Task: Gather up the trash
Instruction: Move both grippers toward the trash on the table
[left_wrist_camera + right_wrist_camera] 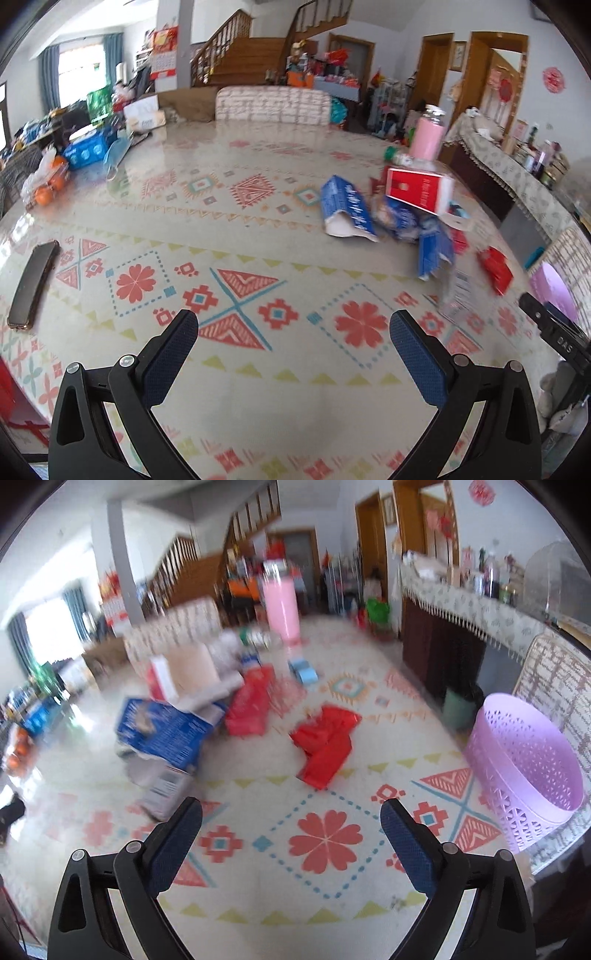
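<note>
**Trash heaped mid-worktop, both tongs empty**

Trash lies in a loose pile toward the far right of the worktop (258, 229), on the patterned cloth. Both tongs are spread wide and pinching nothing: left tongs (293, 334) hover over bare cloth on the near side, right tongs (291, 821) likewise, pointed at the pile.

What I can pick out:
- Crumpled red wrapper (325, 744), lying alone, nearest my right tongs, apart from the rest.
- Torn blue carton (166, 733), flattened and bent, lying on other scraps.
- Red box (417, 190) resting on top of the heap, tilted.
- Red packet (249, 705) just right of the blue carton.
- Details are blurred; smaller scraps I cannot name.

Lilac basket (532, 760) stands at the near right edge, open side tipped toward me. Likely the bin.

Handling, my judgement:
- Red wrapper: thin film, very light, soft, probably slick. Bite a raised fold in the middle, not a flat edge.
- Blue carton: light card, stiff along creases, floppy where torn. Take it across a folded edge so it does not peel away.
- Red box: hollow, will crush; grip across the narrow side, gently.

Not trash, leave alone: phone (33, 284) near left, pink bottle (426, 138) far right.
</note>
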### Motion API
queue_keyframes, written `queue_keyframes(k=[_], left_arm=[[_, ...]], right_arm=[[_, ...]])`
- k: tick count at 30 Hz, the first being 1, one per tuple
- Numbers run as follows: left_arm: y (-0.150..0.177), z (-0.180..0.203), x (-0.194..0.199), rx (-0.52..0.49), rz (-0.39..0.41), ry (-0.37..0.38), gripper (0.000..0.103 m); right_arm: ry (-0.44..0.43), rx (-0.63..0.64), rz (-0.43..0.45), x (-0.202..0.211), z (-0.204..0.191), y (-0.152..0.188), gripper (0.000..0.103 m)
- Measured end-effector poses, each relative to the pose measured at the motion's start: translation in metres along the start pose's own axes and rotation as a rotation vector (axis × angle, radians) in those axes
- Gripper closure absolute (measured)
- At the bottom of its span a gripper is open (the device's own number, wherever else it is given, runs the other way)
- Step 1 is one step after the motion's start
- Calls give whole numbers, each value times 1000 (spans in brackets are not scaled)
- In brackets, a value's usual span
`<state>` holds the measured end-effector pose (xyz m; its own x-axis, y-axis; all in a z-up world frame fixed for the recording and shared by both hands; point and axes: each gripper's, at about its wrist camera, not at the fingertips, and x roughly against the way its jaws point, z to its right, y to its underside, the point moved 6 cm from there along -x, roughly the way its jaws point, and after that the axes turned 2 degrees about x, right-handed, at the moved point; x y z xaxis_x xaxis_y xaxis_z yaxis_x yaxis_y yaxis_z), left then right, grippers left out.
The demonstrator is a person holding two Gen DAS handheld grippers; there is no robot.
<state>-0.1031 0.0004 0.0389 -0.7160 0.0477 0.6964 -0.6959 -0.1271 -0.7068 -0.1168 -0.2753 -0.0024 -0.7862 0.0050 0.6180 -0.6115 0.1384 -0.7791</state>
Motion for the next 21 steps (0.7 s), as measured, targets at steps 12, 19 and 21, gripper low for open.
queue_keyframes(k=[12,19,21], left_arm=[[-3,5,50,-115,175,-176,4],[-4,-5,42,-99,138,-184,11],[-4,-7,39,-100,134,-187,11]], right_arm=[[-7,16,52,42,-11,3,4],[2,67,74,56,-22,-2,4],[7,78,75,57,-23,-2,4]])
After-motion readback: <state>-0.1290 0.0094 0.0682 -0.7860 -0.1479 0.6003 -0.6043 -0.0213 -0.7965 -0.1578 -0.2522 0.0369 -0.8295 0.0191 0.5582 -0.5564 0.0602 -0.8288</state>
